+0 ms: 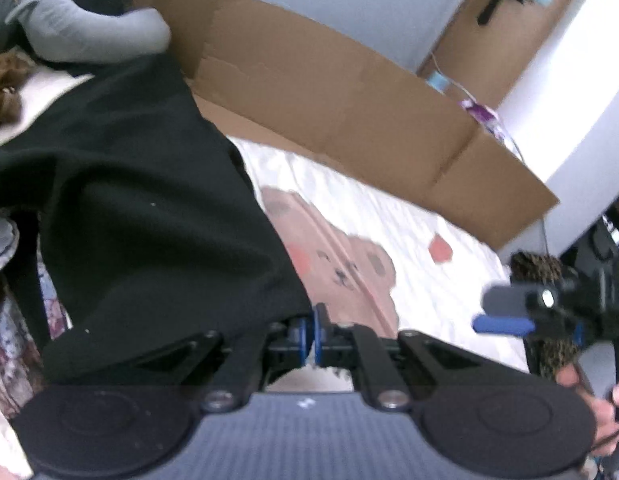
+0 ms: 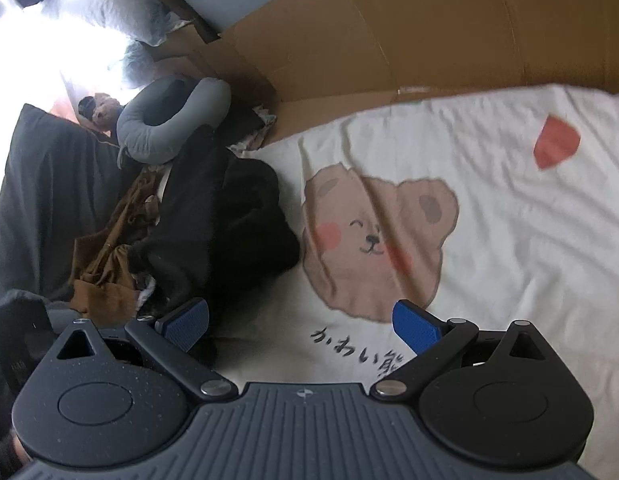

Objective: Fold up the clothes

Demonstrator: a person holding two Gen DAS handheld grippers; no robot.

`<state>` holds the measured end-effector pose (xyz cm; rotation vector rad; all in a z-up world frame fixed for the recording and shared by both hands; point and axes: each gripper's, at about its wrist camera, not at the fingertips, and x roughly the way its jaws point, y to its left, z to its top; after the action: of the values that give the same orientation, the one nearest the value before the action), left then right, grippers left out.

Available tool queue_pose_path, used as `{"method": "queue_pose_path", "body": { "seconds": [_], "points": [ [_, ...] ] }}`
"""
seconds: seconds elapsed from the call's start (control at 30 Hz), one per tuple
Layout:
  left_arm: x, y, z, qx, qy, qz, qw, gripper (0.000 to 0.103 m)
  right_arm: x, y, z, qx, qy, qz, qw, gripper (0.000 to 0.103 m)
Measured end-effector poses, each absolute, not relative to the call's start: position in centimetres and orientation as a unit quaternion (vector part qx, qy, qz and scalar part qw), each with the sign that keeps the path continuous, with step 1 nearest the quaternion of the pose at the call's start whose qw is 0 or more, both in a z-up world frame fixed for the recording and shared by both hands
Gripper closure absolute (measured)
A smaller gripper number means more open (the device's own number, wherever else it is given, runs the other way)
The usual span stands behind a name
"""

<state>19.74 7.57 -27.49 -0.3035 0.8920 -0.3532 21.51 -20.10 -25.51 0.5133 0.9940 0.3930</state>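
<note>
A black garment (image 1: 141,216) fills the left half of the left wrist view, and my left gripper (image 1: 313,334) is shut on its edge, blue pads pressed together. The cloth drapes up and to the left from the pinch over the bed. In the right wrist view black cloth (image 2: 229,220) lies heaped to the left of the bear print. My right gripper (image 2: 301,326) is open above the sheet with nothing between its blue pads (image 2: 417,326). It also shows at the right edge of the left wrist view as the right gripper (image 1: 509,316), held by a hand (image 1: 569,380).
The bed carries a white sheet with a brown bear print (image 2: 373,236). Flattened cardboard (image 1: 329,92) stands along the far side. A grey neck pillow (image 2: 169,120), a brown garment (image 2: 109,264) and a dark pillow (image 2: 49,200) crowd the left end.
</note>
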Motion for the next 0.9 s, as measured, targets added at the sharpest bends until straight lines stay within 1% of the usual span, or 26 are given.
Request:
{"method": "queue_pose_path", "body": {
  "seconds": [0.13, 0.27, 0.37, 0.53, 0.7, 0.8, 0.83, 0.87, 0.9],
  "points": [
    [18.9, 6.6, -28.6, -0.134, 0.439, -0.183, 0.869, 0.100, 21.7, -19.1, -26.9, 0.262, 0.482, 0.198, 0.812, 0.003],
    [18.4, 6.0, -29.6, -0.123, 0.446, -0.192, 0.866, 0.100, 22.2, -17.3, -28.7, 0.282, 0.502, 0.214, 0.790, 0.013],
    [18.0, 5.9, -29.8, -0.109, 0.447, -0.199, 0.865, 0.100, 22.7, -15.6, -30.2, 0.295, 0.522, 0.231, 0.766, 0.017],
    [17.5, 6.3, -29.9, -0.100, 0.447, -0.207, 0.864, 0.100, 22.8, -14.2, -31.5, 0.334, 0.541, 0.252, 0.730, 0.018],
    [17.4, 6.7, -30.0, -0.110, 0.446, -0.214, 0.862, 0.100, 22.4, -13.3, -32.3, 0.336, 0.556, 0.261, 0.714, 0.023],
    [16.4, 6.7, -30.0, -0.120, 0.450, -0.220, 0.857, 0.100, 22.4, -13.0, -32.7, 0.327, 0.561, 0.265, 0.713, 0.040],
    [16.4, 6.6, -30.1, -0.120, 0.451, -0.221, 0.856, 0.100, 22.3, -13.0, -32.9, 0.327, 0.563, 0.265, 0.711, 0.050],
    [16.4, 6.4, -30.1, -0.121, 0.453, -0.221, 0.855, 0.100, 22.2, -13.0, -33.1, 0.326, 0.565, 0.266, 0.710, 0.057],
    [16.3, 6.3, -30.1, -0.121, 0.455, -0.222, 0.854, 0.100, 22.1, -13.0, -33.2, 0.323, 0.565, 0.266, 0.711, 0.057]
  ]
}}
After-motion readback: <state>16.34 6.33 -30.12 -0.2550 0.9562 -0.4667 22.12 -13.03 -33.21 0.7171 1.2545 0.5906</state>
